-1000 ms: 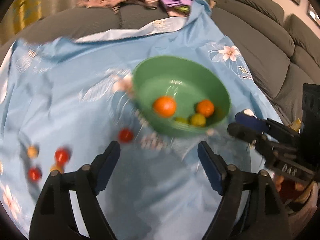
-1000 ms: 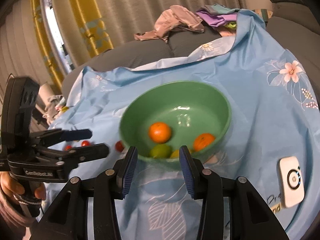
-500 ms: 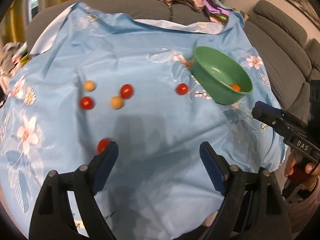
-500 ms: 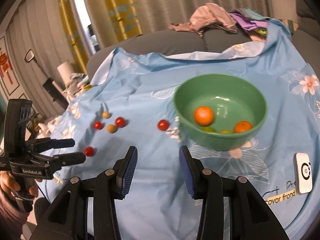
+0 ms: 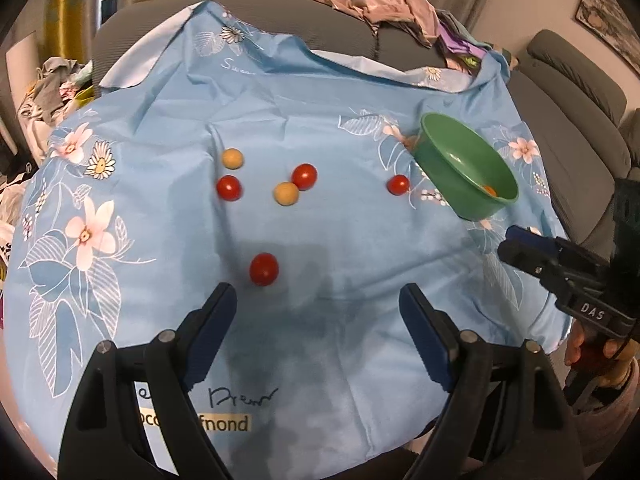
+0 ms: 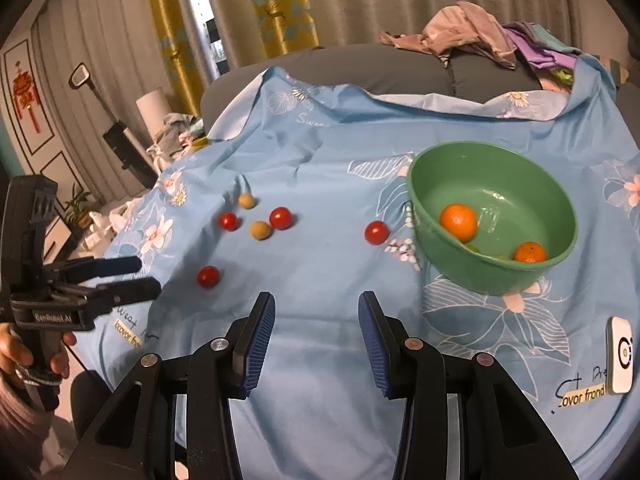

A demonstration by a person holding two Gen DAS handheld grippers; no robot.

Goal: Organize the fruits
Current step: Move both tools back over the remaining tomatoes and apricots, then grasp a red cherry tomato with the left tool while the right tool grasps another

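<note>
Bare blue floral cloth lies open ahead of the left tongs, with only the nearest red tomato just beyond the left fingertip. Farther off, four small fruits cluster, one tomato alone beside the green bowl. A white remote sits at the right edge.

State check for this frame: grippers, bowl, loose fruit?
Left gripper: open, empty, above the cloth.
Right gripper: open, empty.
Bowl: upright, holding two oranges and some greenish fruit.
Red tomatoes: four, loose on the cloth.
Tan fruits: two, loose on the cloth.
</note>
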